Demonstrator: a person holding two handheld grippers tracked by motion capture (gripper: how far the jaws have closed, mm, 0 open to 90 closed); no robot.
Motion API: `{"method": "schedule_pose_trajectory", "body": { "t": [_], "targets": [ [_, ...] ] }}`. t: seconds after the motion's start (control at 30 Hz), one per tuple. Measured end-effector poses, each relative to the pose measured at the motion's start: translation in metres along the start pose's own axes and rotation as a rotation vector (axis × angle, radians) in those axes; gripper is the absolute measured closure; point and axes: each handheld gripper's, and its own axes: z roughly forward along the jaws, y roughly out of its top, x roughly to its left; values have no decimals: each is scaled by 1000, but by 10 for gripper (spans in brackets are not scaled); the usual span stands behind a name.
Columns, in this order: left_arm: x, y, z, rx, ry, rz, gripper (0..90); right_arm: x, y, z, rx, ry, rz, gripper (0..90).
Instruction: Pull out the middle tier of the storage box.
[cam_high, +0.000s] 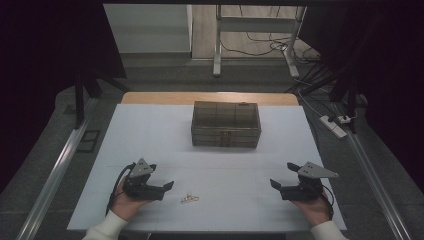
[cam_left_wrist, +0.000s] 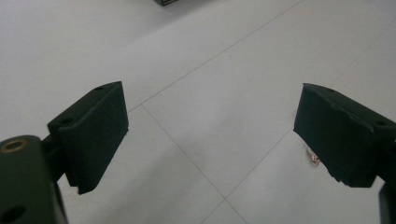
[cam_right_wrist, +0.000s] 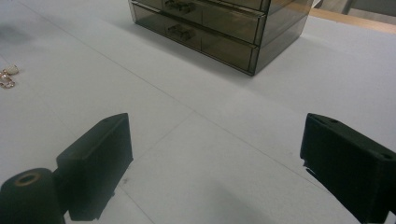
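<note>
The left gripper is lying low over the white table near its front edge, cradled in the person's left hand, with its jaws pointing toward the middle of the table. In the left gripper view its two black jaws are standing wide apart, released, with nothing but bare table surface between them; they are gripping nothing and touching nothing. A small pale gold trinket is lying on the table just beside this gripper's tips, between the two grippers but much nearer the left one; in the left gripper view a bit of it is peeking out at the edge of one jaw, outside the gap, and whether it is touching that jaw cannot be told. The right gripper is resting in the right hand near the front right of the table, its jaws pointing inward toward the left one. In the right gripper view its jaws are also spreading wide, released and empty, with plain table between them. The same view is showing the trinket far off at the left edge. A smoky, see-through drawer box is sitting toward the back of the table, well apart from both grippers, its drawers closed and facing the person.
</note>
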Motion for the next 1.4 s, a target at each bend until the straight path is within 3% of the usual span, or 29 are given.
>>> {"method": "schedule_pose_trajectory", "body": {
  "t": [0.6, 1.4],
  "targets": [
    [0, -1, -1, -4, 5, -5, 100, 7, 1, 5, 8, -2, 2, 92],
    [0, -2, 2, 9, 5, -7, 99, 22, 4, 11, -1, 3, -32, 91]
  ]
}}
